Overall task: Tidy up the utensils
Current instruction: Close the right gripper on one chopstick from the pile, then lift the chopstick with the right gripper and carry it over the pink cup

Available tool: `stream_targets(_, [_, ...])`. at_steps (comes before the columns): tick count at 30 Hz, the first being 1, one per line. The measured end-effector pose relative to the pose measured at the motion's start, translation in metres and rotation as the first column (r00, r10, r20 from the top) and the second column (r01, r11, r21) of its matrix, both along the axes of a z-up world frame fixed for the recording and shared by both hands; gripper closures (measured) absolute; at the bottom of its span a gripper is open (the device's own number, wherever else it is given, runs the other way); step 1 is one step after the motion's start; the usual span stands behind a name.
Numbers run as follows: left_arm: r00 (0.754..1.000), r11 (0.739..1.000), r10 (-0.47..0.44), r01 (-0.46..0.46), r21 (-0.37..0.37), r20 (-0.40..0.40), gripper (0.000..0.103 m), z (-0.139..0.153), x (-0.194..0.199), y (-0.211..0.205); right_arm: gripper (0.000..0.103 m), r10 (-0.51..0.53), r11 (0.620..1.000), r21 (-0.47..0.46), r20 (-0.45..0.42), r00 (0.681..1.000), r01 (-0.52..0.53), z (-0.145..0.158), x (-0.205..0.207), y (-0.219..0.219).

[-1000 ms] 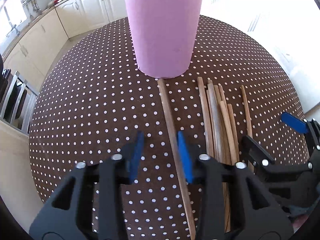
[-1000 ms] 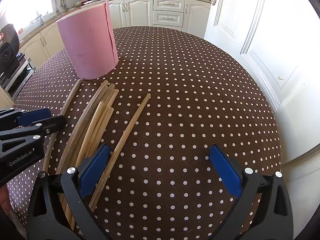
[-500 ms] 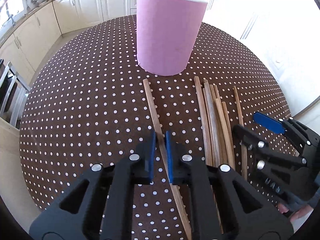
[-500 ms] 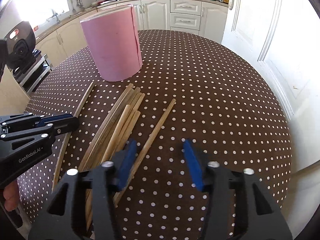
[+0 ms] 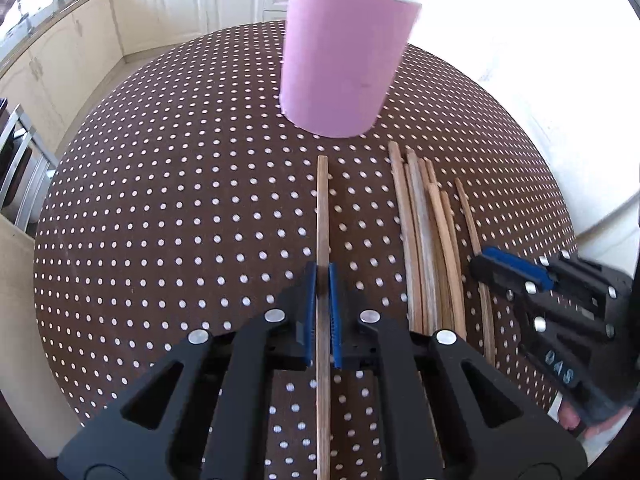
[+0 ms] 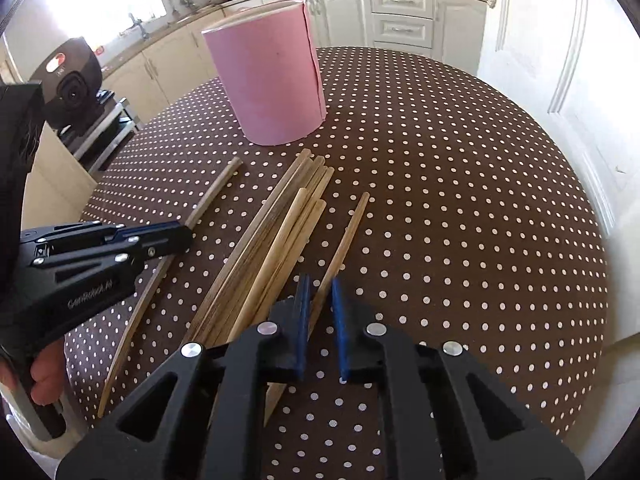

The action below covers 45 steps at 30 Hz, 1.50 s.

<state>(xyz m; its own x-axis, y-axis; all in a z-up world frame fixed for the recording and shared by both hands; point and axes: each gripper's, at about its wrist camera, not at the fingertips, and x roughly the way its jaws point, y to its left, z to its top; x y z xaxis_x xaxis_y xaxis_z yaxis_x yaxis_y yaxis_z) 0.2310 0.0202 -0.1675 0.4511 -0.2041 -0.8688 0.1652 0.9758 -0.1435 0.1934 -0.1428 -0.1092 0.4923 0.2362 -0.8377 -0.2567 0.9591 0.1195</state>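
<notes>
- Cream panelled kitchen cabinets (image 6: 400, 20) ring the back of the room, with a pan on the hob at 12 o'clock in the right wrist view.
- Nearer lies a round table under a dark brown cloth with white polka dots (image 5: 180, 208), matte and smooth.
- At 12 o'clock on it stands a tall pink cylindrical holder (image 5: 344, 56), upright, its wall plain with a seam down one side (image 6: 310, 60).
- At 6 o'clock from the holder lies a loose bundle of slim wooden chopsticks (image 6: 272, 240), some pale, some darker and grainy, roughly parallel and touching one another.
- The left gripper (image 5: 321, 276), black plastic with blue ribbed pads, is clamped on a single brown chopstick (image 5: 322, 208) lying apart at 9 o'clock from the bundle; its far tip points toward the holder.
- The right gripper (image 6: 320, 292) has just been closing; its blue pads now stand narrowly apart around a lone tan chopstick (image 6: 348, 232) at 3 o'clock from the bundle. Whether both pads press on it I cannot tell.
- A person's fingers (image 6: 44, 376) wrap the left gripper's handle at 8 o'clock.
</notes>
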Motion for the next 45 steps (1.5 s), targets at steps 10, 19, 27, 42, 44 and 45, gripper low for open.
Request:
stream_targets(10, [1.000,0.996,-0.006,0.006,0.088,0.003,0.095,-0.001,-0.001,-0.008,0.090,-0.021,0.994,-0.110,0.059,0.998,0.028,-0.004,-0.007,0.014])
stream_targets(19, [0.997,0.998,0.003,-0.008,0.066,0.078,0.097,0.006,-0.009,-0.007,0.098,-0.044,0.999,-0.007,0.067,0.997,0.044,0.001,-0.005,-0.001])
stream_targets(27, [0.990,0.999,0.039,-0.040,0.000,0.137,0.097,0.024,-0.021,0.002,0.098,-0.064,0.997,0.042,0.103,0.993,0.060,0.015,-0.008,-0.001])
stream_targets(42, [0.948,0.993,0.102,-0.079,-0.091,0.301,0.097,0.072,-0.061,0.030,0.098,-0.158,0.984,0.113,0.203,0.966,0.138,0.055,-0.013,-0.012])
stream_targets(44, [0.938,0.991,0.131,-0.112,-0.079,0.319,0.097,0.077,-0.067,0.031,0.098,-0.165,0.983,0.120,0.217,0.962,0.141,0.060,-0.015,-0.013])
stream_targets(45, [0.935,0.990,0.135,-0.115,-0.079,0.327,0.097,0.078,-0.062,0.029,0.098,-0.166,0.982,0.122,0.221,0.961,0.142,0.061,-0.015,-0.013])
